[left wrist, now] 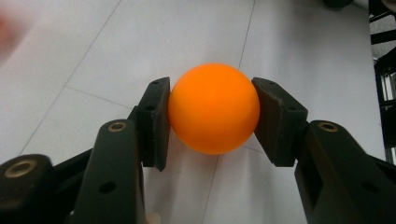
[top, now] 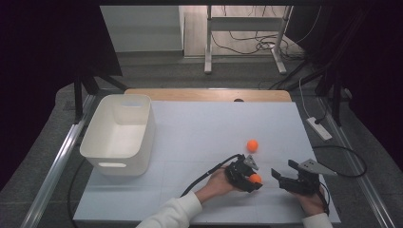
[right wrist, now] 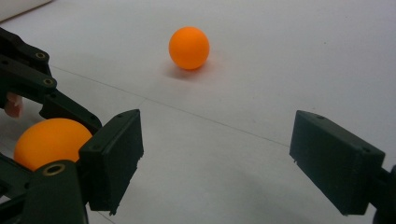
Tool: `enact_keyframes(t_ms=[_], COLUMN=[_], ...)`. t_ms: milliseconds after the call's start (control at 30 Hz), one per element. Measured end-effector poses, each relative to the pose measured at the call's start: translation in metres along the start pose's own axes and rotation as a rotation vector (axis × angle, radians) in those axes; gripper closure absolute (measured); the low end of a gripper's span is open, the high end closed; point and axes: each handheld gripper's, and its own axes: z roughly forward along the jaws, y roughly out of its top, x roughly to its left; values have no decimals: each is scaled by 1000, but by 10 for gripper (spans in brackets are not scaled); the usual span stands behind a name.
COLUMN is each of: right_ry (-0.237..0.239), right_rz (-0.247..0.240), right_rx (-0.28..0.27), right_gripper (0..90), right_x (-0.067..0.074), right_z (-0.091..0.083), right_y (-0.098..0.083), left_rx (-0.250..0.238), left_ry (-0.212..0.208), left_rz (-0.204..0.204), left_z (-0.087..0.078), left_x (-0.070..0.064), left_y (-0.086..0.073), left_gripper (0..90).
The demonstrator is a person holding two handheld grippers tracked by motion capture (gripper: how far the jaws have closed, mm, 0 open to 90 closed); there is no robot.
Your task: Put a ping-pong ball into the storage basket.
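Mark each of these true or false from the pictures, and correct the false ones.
1. The left gripper is shut on an orange ball. True.
2. The right gripper holds the other orange ball. False: its jaws stand open and bare, and that ball lies free on the white table beyond them.
3. The white bin stands at the left of the table. True.
4. A ball lies inside the bin. False: none shows there; both balls are out on the table side, right of the bin.
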Motion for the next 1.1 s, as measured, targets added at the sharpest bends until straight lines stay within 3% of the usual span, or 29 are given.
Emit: enact_keyframes(t_ms=[1100], right_ry=[0], right_rz=[-1], right_rx=[-10], right_gripper=[174], right_x=[1], right_z=[-1], right_y=[1], left_rx=[-72], left_ry=[29], left_rz=[-14], left_z=[-33], left_x=[4], left_y=[-13], left_gripper=[503])
